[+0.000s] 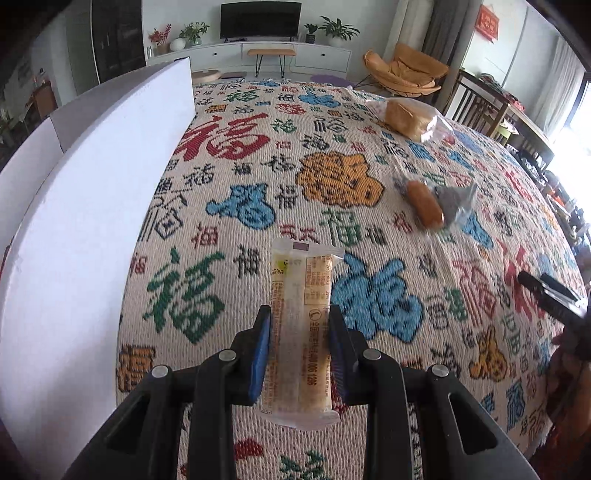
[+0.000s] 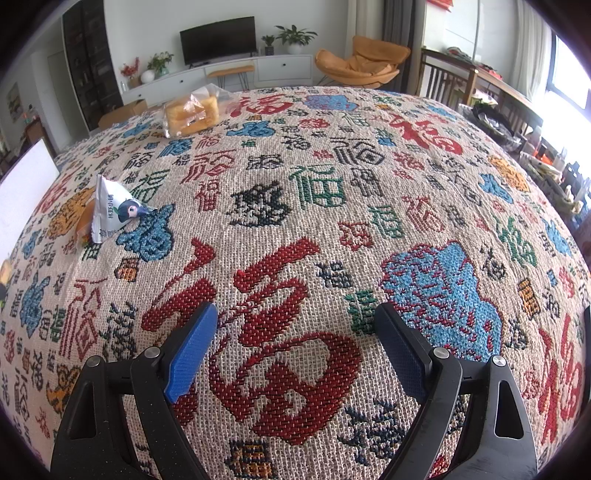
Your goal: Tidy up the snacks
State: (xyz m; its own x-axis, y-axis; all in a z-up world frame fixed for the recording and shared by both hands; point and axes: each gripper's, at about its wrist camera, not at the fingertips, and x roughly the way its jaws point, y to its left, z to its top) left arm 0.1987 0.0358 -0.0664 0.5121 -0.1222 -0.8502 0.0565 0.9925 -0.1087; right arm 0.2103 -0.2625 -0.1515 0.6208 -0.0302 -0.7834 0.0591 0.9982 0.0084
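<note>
One snack bar (image 1: 300, 328) clamped between my left fingers (image 1: 264, 343), long axis running up frame, lower centre. White box (image 1: 85, 206) at left edge, nearer left hand. Right fingers (image 2: 194, 354) spread, empty, over desk (image 2: 369, 155).

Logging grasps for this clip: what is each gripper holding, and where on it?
Left gripper pinches the long pale-yellow wrapped snack bar across its long sides, near the camera-side end. Right gripper: nothing.

A dark television (image 1: 260, 19) is being flanked by potted plants (image 1: 338, 29) on a long white cabinet (image 2: 221, 75) against the pale far wall. An orange lounge chair (image 2: 360, 62) is being lit by daylight from a window (image 2: 567, 74) at the right.
</note>
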